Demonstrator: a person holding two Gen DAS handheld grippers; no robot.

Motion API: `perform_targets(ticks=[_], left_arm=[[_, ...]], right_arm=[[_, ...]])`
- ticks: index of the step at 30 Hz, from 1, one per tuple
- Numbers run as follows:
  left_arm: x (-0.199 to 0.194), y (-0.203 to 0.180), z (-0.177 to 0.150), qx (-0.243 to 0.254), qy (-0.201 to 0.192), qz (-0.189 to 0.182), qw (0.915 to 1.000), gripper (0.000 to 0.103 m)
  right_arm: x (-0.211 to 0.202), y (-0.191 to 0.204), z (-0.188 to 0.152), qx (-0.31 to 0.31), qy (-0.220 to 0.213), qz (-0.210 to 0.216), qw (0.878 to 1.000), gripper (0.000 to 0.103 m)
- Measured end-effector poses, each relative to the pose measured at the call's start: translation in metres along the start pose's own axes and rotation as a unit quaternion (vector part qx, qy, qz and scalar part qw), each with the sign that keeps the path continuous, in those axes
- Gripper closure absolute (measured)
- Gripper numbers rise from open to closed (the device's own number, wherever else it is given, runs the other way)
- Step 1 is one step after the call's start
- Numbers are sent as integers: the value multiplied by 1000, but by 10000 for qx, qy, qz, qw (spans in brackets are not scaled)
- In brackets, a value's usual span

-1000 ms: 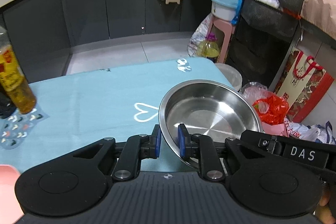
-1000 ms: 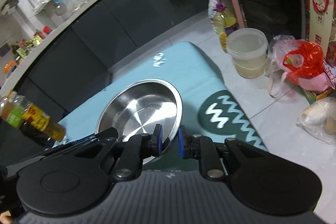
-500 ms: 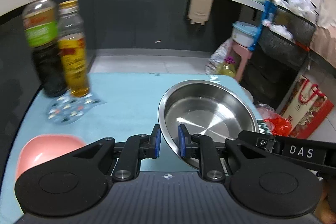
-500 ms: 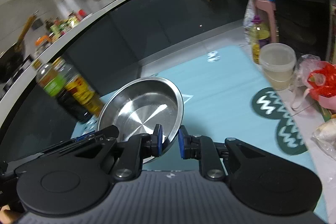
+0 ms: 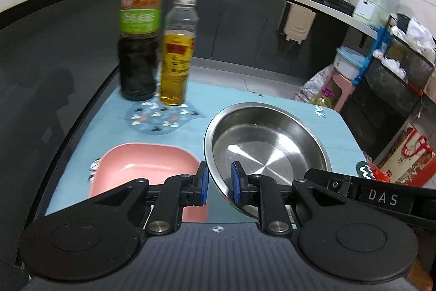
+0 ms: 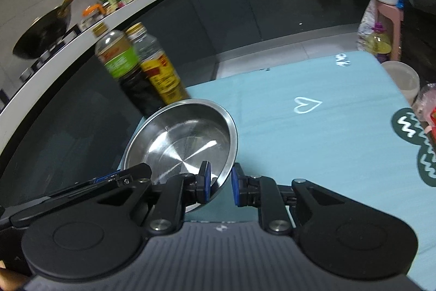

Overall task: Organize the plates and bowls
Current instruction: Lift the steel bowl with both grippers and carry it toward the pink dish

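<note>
Both the left tongs [image 5: 219, 183] and right tongs [image 6: 220, 183] pinch the steel bowl [image 5: 268, 145] by opposite rim edges, so uneven pull could tip it onto the pink plate [image 5: 144, 164].

The left gripper [image 5: 219, 184] hides the pink plate's [image 5: 141, 162] near edge; both bottles [image 5: 140, 32] are blurred.

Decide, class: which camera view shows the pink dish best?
The left wrist view. There the pink dish lies on the blue tablecloth, left of the steel bowl, partly hidden by the left gripper. The right wrist view does not show it.
</note>
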State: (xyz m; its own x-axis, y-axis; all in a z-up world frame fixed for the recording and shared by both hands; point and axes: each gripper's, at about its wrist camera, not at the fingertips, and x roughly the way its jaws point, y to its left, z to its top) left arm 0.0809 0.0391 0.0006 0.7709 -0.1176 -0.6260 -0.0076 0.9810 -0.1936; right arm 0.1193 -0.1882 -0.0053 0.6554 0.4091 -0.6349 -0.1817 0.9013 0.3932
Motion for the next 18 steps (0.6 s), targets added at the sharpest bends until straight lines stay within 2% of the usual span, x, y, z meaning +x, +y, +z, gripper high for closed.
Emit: perform_targets(ticks=[18], left_arm=[[-13,65,-14,-416,91,146,9990,87]], right_arm=[[24,61,-19,-437,353,81,9984,85]])
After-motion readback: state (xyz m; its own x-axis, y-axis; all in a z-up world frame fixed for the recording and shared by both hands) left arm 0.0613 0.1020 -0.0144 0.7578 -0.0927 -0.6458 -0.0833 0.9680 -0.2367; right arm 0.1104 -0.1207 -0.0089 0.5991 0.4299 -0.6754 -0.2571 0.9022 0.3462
